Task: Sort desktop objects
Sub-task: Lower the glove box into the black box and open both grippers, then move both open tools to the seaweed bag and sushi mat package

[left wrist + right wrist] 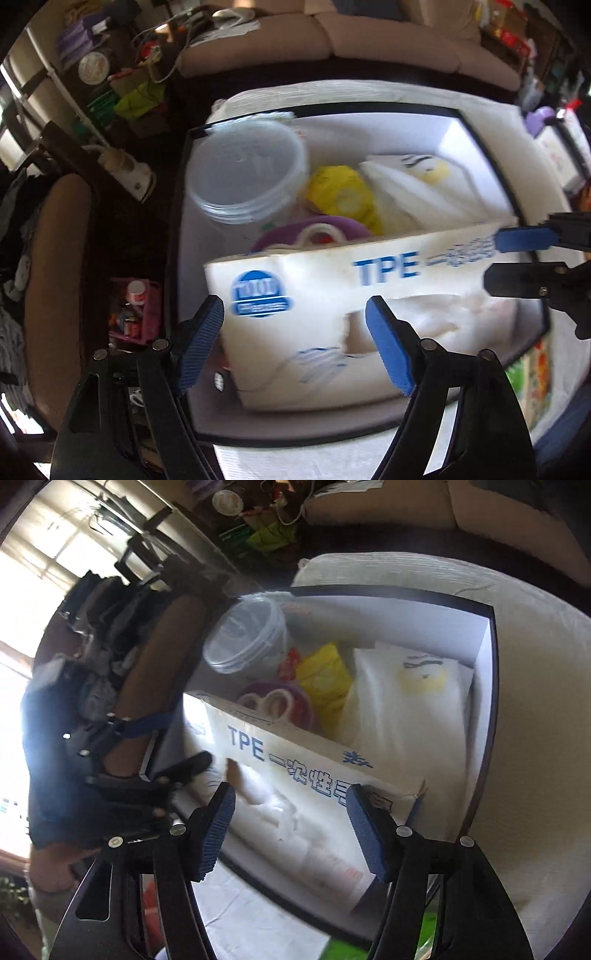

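Blue ribbed pads of the left gripper (295,339) stand apart, straddling one end of the white cardboard glove box printed "TPE" (332,288), and the right gripper (291,823) hangs likewise parted over its other end, neither visibly pressing it. That box lies tilted inside the white black-rimmed storage bin (480,125), leaning over the purple ring (343,227) beside the clear plastic tub (243,170). Its torn top looks flimsy; a pinch there could crush the card or let it slip.

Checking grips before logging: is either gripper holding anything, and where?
Nothing is held. Left gripper and right gripper both hang open over the TPE glove box.
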A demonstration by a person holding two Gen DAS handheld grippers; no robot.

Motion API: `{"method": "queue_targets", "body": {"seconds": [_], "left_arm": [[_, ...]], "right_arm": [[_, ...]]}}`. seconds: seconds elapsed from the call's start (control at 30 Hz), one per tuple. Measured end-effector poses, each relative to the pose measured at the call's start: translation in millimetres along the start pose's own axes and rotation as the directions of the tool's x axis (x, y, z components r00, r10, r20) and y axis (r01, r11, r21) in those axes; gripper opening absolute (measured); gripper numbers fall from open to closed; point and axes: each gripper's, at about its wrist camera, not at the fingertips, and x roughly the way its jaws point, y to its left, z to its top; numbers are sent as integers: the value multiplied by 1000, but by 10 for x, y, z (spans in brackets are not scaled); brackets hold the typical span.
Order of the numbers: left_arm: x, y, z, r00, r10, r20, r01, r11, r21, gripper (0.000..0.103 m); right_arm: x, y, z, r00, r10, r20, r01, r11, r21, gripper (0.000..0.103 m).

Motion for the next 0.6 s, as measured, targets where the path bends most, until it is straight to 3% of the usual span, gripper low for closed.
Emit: {"method": "queue_targets", "body": {"seconds": [0.23,0.4,0.47,0.6], "left_arm": [[284,109,-9,997,28,-66,-29,1000,-5,77],[337,119,-140,994,60,-91,-57,998,31,77],[305,121,-164,995,49,-83,-48,999,18,77],[135,30,-176,999,30,-44,-30,999,16,77]], "right_arm": [[345,-154,140,999,-38,-10,38,999,23,66],[444,-10,107,999,9,-45,-11,999,-36,68],[412,30,93,999,2,-33,-4,998,-59,68],[131,-85,107,997,70,31,-71,997,14,66]]}}
